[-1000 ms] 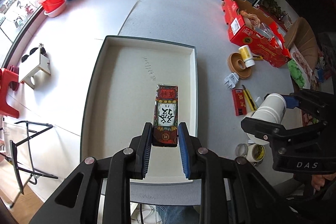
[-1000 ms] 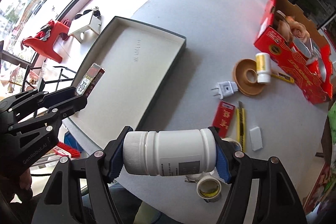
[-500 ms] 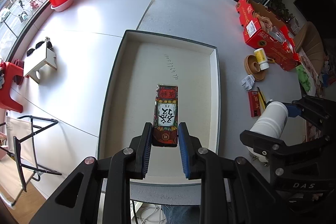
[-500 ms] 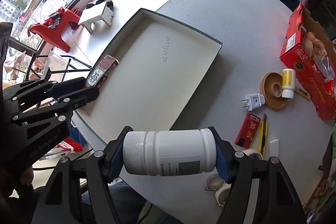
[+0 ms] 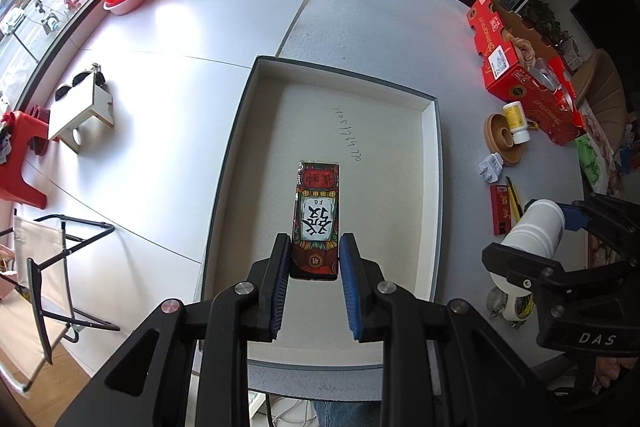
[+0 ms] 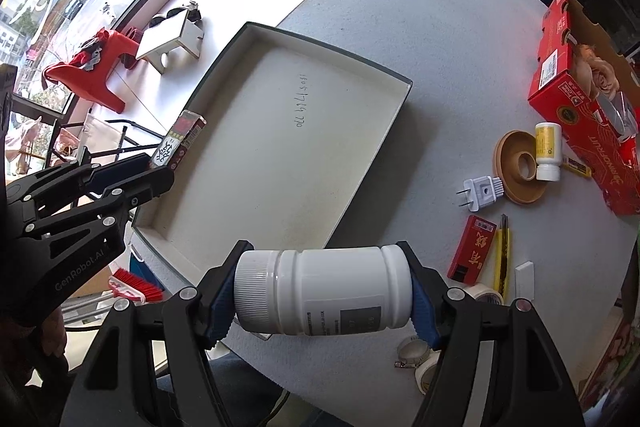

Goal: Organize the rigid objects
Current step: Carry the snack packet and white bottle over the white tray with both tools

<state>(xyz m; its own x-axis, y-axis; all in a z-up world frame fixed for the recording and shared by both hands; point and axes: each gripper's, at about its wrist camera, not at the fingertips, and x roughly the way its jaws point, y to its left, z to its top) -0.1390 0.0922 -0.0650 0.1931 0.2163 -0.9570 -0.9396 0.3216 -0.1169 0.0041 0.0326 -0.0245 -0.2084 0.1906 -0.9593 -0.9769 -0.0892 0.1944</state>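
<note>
My left gripper [image 5: 314, 259] is shut on a red and black printed card box [image 5: 316, 215] and holds it above the near part of the shallow white tray [image 5: 436, 163]. The box also shows in the right wrist view [image 6: 176, 147], over the tray's left rim [image 6: 216, 67]. My right gripper [image 6: 324, 295] is shut on a white plastic bottle [image 6: 328, 295], held sideways by its cap and base above the table's near edge, right of the tray. The bottle also shows in the left wrist view [image 5: 532, 231].
On the grey table [image 6: 420, 19] right of the tray lie a small red box [image 6: 472, 247], a yellow utility knife [image 6: 502, 255], a white plug [image 6: 480, 193], a wooden ring [image 6: 520, 167] with a small yellow-labelled bottle [image 6: 548, 151], tape rolls [image 6: 424, 359] and a red carton [image 6: 580, 95].
Both grippers have lifted and drawn back with their loads, so the tray and table look smaller and farther. The grips have not changed.
</note>
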